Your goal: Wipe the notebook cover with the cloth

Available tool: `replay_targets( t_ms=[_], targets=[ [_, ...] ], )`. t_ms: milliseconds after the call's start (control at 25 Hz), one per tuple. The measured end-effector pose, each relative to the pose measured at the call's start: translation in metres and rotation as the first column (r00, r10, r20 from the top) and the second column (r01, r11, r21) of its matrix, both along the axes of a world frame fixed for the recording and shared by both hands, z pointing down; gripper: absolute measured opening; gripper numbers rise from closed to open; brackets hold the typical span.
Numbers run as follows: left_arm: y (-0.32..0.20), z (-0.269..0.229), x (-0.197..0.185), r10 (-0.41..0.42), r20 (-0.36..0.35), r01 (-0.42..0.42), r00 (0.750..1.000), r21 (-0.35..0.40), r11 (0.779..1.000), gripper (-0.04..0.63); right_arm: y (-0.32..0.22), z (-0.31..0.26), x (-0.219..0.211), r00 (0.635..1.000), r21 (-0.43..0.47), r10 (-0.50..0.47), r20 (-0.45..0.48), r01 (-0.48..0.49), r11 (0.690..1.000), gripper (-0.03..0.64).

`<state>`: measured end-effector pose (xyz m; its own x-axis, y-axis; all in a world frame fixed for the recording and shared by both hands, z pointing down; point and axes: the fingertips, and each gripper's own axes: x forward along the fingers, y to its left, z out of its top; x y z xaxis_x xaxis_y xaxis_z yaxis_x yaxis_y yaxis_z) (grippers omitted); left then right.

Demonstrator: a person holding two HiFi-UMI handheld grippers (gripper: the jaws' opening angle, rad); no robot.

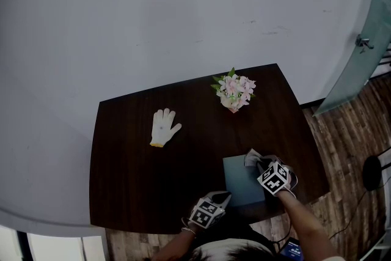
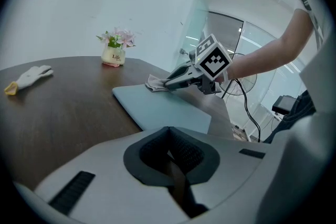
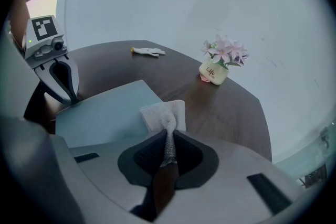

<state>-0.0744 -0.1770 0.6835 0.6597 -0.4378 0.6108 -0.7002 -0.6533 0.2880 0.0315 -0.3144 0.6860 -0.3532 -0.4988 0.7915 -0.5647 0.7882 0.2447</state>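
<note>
The right gripper (image 3: 168, 136) has its jaws clenched on a bunched end of the cloth (image 3: 164, 114), whose free part lies on the far right corner of the notebook (image 3: 105, 113). The left gripper (image 2: 169, 152), jaws pressed together on nothing, sits by the notebook's near left corner. The notebook lies at the near edge of the table (image 1: 134, 180), toward its right corner.

A good wipe probably needs the cloth pressed flat and drawn edge to edge.

There are two grippers, one notebook, one cloth, one glove (image 1: 164, 127) and one flower pot (image 1: 234, 92).
</note>
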Motion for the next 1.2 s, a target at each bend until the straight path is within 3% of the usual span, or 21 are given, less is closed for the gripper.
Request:
replay_targets(
  t_ms=[280,480,880,1200],
  targets=[
    [0.007,0.002,0.003,0.035,0.036,-0.036,0.999,0.014,0.999,0.017,-0.001,-0.024,0.010,0.988,0.041,0.116,0.098,-0.120,0.992,0.038],
    [0.007,0.001,0.003,0.029,0.034,-0.030,0.999,0.017,0.999,0.017,0.006,-0.049,-0.005,0.979,0.087,0.102,0.177,-0.119,0.989,0.038],
    [0.012,0.003,0.007,0.070,0.081,-0.075,0.994,0.059,0.995,0.017,0.046,-0.067,-0.084,0.970,0.109,-0.105,0.218,0.083,0.991,0.040],
    [0.013,0.002,0.006,0.070,0.073,-0.074,0.995,0.061,0.995,0.017,0.075,-0.043,-0.123,0.959,0.067,-0.252,0.133,0.245,0.967,0.040]
  ],
)
